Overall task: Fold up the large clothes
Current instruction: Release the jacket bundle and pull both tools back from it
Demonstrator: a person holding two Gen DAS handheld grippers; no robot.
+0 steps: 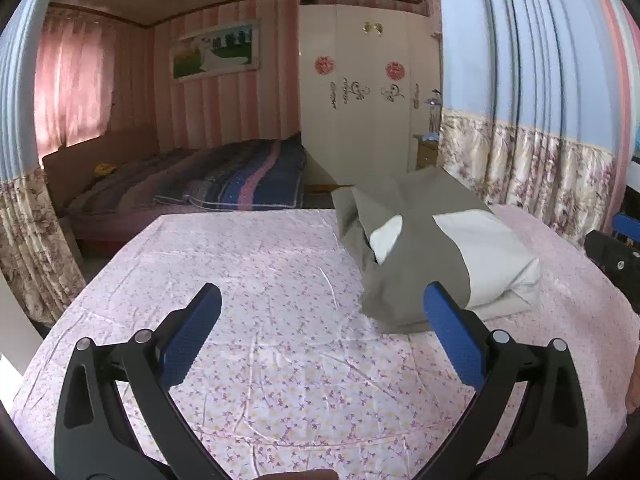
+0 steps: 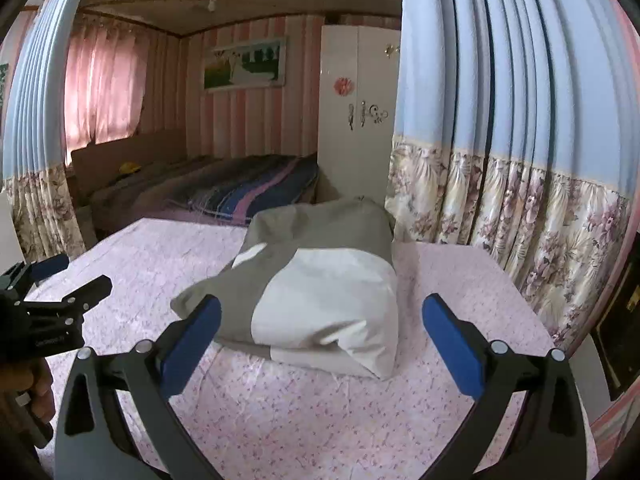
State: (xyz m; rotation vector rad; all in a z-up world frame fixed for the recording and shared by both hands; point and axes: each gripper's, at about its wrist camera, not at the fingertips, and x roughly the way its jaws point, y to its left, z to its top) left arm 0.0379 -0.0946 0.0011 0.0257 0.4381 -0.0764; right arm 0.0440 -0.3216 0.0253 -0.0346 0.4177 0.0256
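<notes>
Clearly the folding looks almost finished. On the bed, which has a pink sheet with small flowers, the grey and white garment lies as a thick folded bundle toward the far right part, close to the flowered curtain. The bundle is not flat: its back part stands up and one grey corner sticks out at the near left side. So I judge that the main folds are made, and what is left is perhaps to press it down or tidy that corner.

Behind, a second bed with a striped blanket stands beside a white wardrobe, and a pink curtain covers the window.

The left hand-held gripper hangs over bare sheet, its blue pads wide apart and nothing between them. The right hand-held gripper is also fully spread and holds nothing; the bundle lies just ahead of it.
</notes>
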